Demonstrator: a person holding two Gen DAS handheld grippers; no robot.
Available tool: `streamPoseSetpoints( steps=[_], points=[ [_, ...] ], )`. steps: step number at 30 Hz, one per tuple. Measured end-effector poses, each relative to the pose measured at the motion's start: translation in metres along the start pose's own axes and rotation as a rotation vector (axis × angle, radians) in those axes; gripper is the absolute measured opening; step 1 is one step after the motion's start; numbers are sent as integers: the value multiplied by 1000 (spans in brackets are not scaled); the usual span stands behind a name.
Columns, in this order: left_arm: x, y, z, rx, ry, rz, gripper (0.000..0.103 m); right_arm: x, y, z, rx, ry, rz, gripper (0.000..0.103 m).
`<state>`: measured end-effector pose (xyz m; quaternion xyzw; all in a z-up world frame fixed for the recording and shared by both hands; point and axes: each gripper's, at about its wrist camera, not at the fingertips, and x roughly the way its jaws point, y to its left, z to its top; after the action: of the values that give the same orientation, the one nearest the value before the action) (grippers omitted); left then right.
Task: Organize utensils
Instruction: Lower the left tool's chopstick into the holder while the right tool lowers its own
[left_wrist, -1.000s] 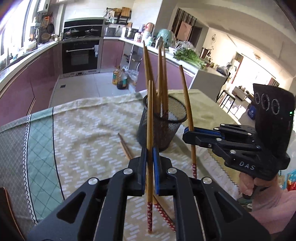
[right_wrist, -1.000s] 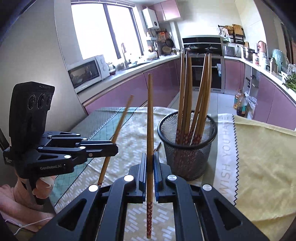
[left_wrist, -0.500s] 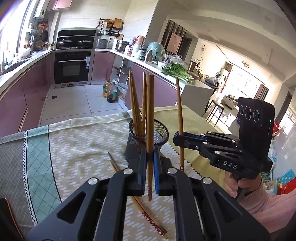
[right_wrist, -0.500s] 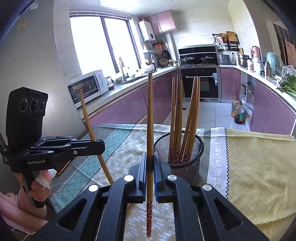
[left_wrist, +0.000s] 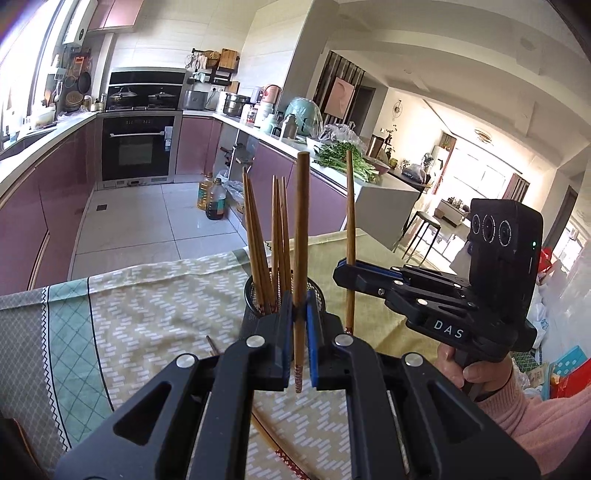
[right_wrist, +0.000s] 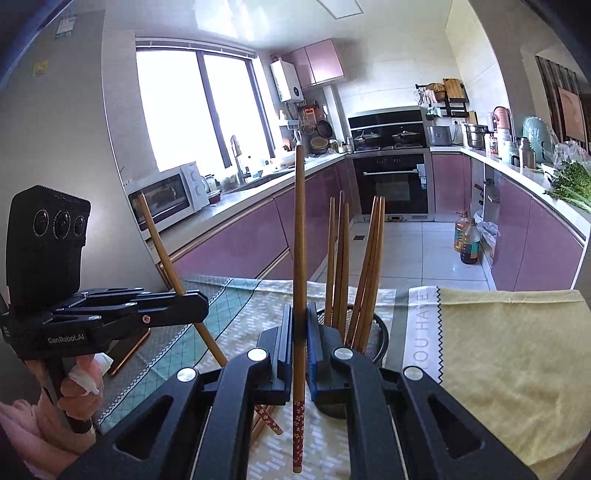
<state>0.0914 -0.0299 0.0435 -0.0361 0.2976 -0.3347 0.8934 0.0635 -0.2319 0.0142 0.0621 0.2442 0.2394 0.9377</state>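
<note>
I hold one chopstick upright in each gripper. My left gripper (left_wrist: 297, 343) pinches the left chopstick (left_wrist: 301, 258), and my right gripper (right_wrist: 299, 343) pinches the right chopstick (right_wrist: 300, 258), patterned ends down. The mesh holder (left_wrist: 317, 291) sits on the bench (left_wrist: 147, 314) at 12 o'clock, just past my left fingers, with several chopsticks standing in it. To do this well, I should bring each tip over the rim, keep it vertical, lower into a gap between the standing sticks, then release. Loose chopsticks (right_wrist: 267, 421) lie on the cloth at 6 o'clock.
</note>
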Motion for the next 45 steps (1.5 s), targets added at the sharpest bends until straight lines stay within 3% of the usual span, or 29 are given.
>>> streamPoseSetpoints(
  steps=[45],
  points=[
    [-3,-12,49,67,-96,-19,7,7,-2,40,-16,-89,5,6]
  ],
)
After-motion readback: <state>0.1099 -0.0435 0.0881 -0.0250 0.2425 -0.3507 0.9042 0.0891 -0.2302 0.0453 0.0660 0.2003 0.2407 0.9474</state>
